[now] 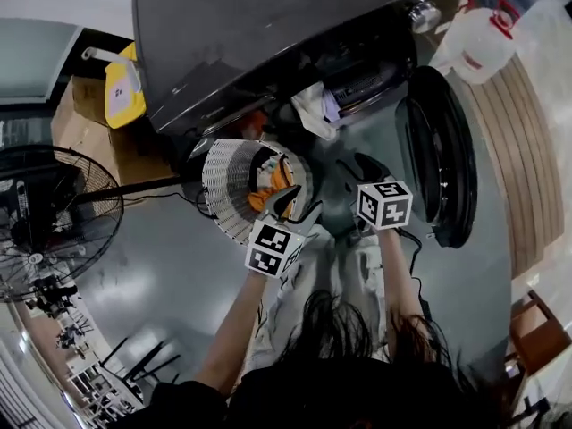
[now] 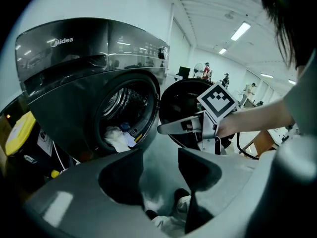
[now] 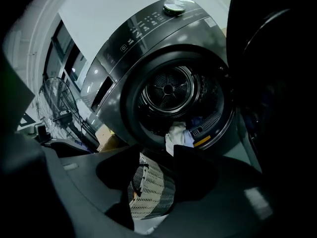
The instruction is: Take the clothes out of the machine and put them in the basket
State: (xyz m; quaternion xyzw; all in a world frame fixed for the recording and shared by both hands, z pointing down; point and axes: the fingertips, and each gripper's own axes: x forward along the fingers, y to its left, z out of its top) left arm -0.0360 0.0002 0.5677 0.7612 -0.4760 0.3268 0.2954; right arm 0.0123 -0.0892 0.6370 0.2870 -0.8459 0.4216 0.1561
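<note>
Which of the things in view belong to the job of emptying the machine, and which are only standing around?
Part of the job:
washing machine
open door
white clothes at the drum mouth
white basket

Only standing around:
fan
plastic jug
cardboard box

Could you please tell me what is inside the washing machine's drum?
A white cloth hangs over the front lip of the drum, with a bluish piece behind it. The back wall looks bare; the floor behind the cloth is hidden.
</note>
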